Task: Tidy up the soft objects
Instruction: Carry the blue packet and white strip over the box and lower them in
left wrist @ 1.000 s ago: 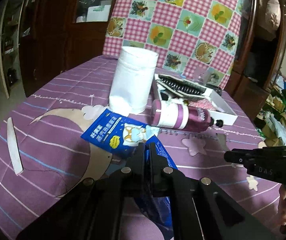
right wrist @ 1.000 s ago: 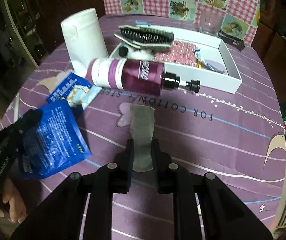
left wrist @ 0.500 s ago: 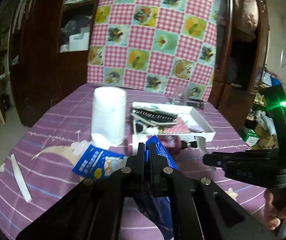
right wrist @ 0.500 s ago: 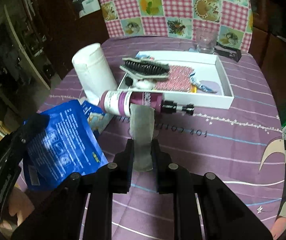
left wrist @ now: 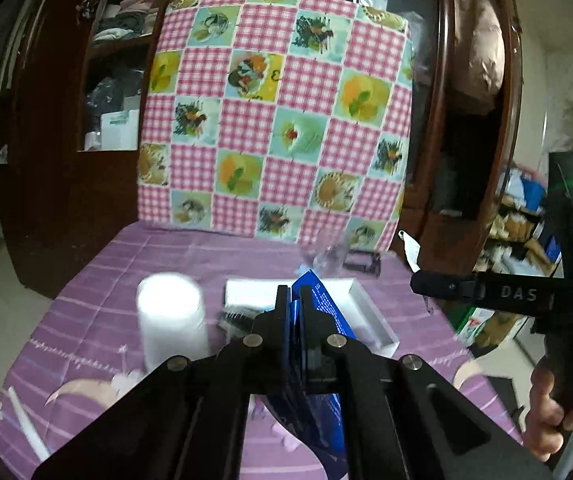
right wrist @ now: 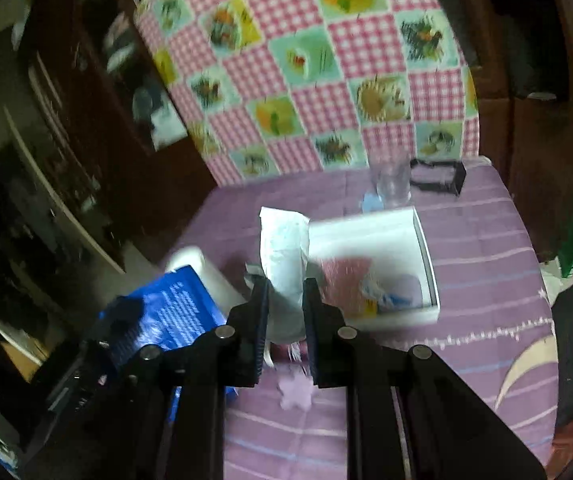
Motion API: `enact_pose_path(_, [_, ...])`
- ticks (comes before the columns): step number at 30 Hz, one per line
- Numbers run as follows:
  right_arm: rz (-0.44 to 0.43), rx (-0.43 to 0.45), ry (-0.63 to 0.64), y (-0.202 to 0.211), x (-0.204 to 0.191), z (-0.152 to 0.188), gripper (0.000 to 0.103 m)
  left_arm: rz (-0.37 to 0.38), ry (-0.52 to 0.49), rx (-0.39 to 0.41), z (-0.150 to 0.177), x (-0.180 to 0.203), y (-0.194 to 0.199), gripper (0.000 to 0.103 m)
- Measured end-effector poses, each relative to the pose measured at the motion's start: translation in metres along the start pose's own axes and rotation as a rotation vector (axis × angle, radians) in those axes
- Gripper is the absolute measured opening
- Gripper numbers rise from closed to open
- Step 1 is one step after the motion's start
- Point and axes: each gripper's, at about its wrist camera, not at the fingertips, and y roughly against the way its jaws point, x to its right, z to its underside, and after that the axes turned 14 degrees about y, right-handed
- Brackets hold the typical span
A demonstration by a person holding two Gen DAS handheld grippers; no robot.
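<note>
My left gripper (left wrist: 294, 294) is shut on a blue printed pouch (left wrist: 328, 314), which hangs down between the fingers above the purple tablecloth (left wrist: 98, 280). My right gripper (right wrist: 284, 292) is shut on a soft white packet (right wrist: 284, 248) that stands up out of the jaws. In the left wrist view the right gripper (left wrist: 416, 278) comes in from the right with the packet's (left wrist: 408, 246) end sticking up, and a hand (left wrist: 554, 412) grips its handle. The right wrist view shows the blue pouch (right wrist: 170, 316) and left gripper (right wrist: 122, 308) at lower left.
A white open box (right wrist: 420, 236) holding a brush and small items lies mid-table. A white roll (left wrist: 170, 316) stands to its left. A clear glass (right wrist: 390, 184) and a black object (right wrist: 438, 176) sit at the far edge, before a checked cushion (left wrist: 274, 112). Dark cabinets surround the table.
Both grippers have risen well above the table, each keeping its item. The white packet came up off the cloth. The views now tilt up toward the checked cushion.
</note>
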Motion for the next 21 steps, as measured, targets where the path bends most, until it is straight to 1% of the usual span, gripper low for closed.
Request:
enact_pose_path(5, [0.008, 0.064, -0.039, -0.006, 0.017, -0.021, 0.019, 0.061, 0.039, -0.024, -0.018, 0.011, -0.039, 0.002])
enact_pose_path(7, [0.005, 0.067, -0.035, -0.014, 0.025, -0.024, 0.019, 0.08, 0.053, -0.04, -0.018, 0.012, -0.057, 0.002])
enact_pose_path(10, [0.028, 0.056, -0.031, -0.028, 0.041, -0.029, 0.019, 0.1, 0.083, -0.062, -0.019, 0.01, -0.088, 0.002])
enact_pose_path(15, [0.021, 0.038, -0.075, -0.058, 0.071, -0.027, 0.019, 0.089, 0.134, -0.097, -0.025, 0.005, -0.134, 0.002])
enact_pose_path(17, [0.01, 0.005, -0.085, -0.077, 0.082, -0.024, 0.019, 0.075, 0.145, -0.118, -0.015, -0.001, -0.151, 0.002])
enact_pose_path(18, [0.008, -0.003, -0.082, -0.083, 0.085, -0.022, 0.019, 0.074, 0.167, -0.13, -0.008, -0.007, -0.161, 0.002])
enact_pose_path(19, [0.01, -0.018, -0.074, -0.09, 0.087, -0.02, 0.019, 0.068, 0.173, -0.15, -0.005, -0.01, -0.17, 0.002])
enact_pose_path(20, [0.016, -0.038, -0.075, -0.098, 0.09, -0.017, 0.019, 0.045, 0.185, -0.192, 0.0, -0.016, -0.183, 0.002])
enact_pose_path(21, [0.022, -0.052, -0.08, -0.104, 0.093, -0.015, 0.019, 0.043, 0.196, -0.203, 0.003, -0.019, -0.189, 0.002])
